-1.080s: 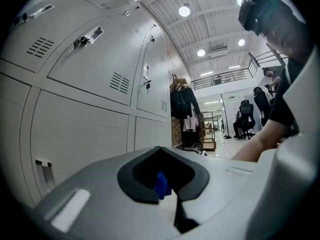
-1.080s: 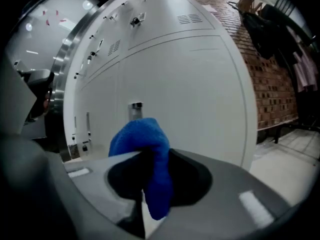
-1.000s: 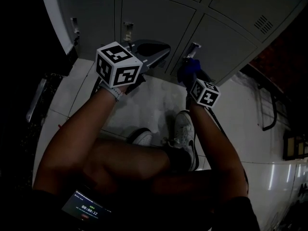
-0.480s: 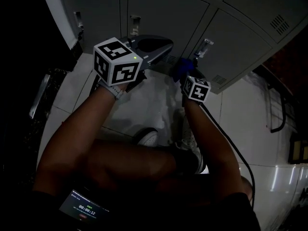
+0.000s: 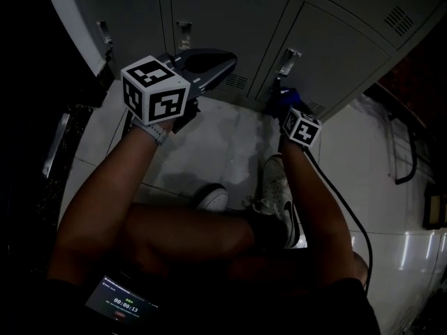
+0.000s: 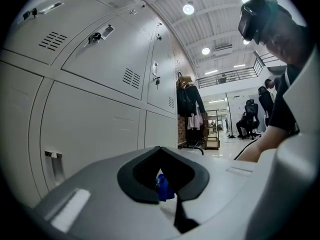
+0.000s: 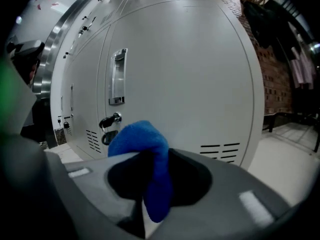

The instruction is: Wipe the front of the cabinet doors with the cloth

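Observation:
Grey metal cabinet doors fill the top of the head view, each with a latch handle. A blue cloth is pinched in my right gripper, which is low down against the bottom of a lower door. In the right gripper view the cloth bulges out of the shut jaws of the right gripper, close to the door and its handle. My left gripper hovers to the left, jaws shut and empty, apart from the cloth. A bit of blue cloth shows beyond its jaws.
The person's bare legs and white sneakers rest on the pale tiled floor. A cable trails from the right gripper. Vent slots and a lock sit low on the doors. A clothes rack stands far back.
My right gripper slid the cloth left along the door's bottom, then back right under the handle. My left gripper drifted a little left.

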`<state>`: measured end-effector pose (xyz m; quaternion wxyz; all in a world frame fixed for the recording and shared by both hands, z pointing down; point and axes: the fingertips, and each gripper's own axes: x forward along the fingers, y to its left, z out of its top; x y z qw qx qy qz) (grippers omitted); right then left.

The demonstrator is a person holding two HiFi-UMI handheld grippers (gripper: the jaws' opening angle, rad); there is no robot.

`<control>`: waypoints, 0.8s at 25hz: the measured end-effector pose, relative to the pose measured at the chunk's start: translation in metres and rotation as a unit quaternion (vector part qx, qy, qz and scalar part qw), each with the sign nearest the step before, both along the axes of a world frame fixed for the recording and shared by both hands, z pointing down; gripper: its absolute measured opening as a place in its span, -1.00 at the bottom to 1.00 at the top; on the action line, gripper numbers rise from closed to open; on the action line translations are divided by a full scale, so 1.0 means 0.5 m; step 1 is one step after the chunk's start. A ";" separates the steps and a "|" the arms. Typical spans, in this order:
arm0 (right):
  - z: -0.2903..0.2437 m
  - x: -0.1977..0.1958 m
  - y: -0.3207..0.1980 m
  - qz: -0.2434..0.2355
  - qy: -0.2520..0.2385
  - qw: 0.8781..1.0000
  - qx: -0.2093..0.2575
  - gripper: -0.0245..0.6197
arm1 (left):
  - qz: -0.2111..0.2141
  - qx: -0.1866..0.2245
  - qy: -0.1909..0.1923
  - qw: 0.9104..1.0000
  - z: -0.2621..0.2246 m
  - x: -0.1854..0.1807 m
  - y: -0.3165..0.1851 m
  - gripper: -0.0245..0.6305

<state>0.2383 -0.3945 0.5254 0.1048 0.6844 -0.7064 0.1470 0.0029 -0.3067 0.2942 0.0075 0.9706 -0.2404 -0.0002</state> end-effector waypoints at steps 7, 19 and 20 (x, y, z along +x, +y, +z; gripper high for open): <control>0.004 0.108 0.026 0.047 0.012 0.999 -0.003 -0.68 | 0.010 0.003 -0.008 1.000 0.003 0.019 0.010 -0.93; 0.004 0.309 0.075 0.169 -0.012 0.985 -0.007 -0.68 | 0.012 0.002 -0.012 1.000 0.007 0.026 0.011 -0.93; 0.008 0.320 0.080 0.175 -0.013 0.984 -0.012 -0.68 | 0.012 0.002 -0.013 1.000 0.008 0.025 0.011 -0.93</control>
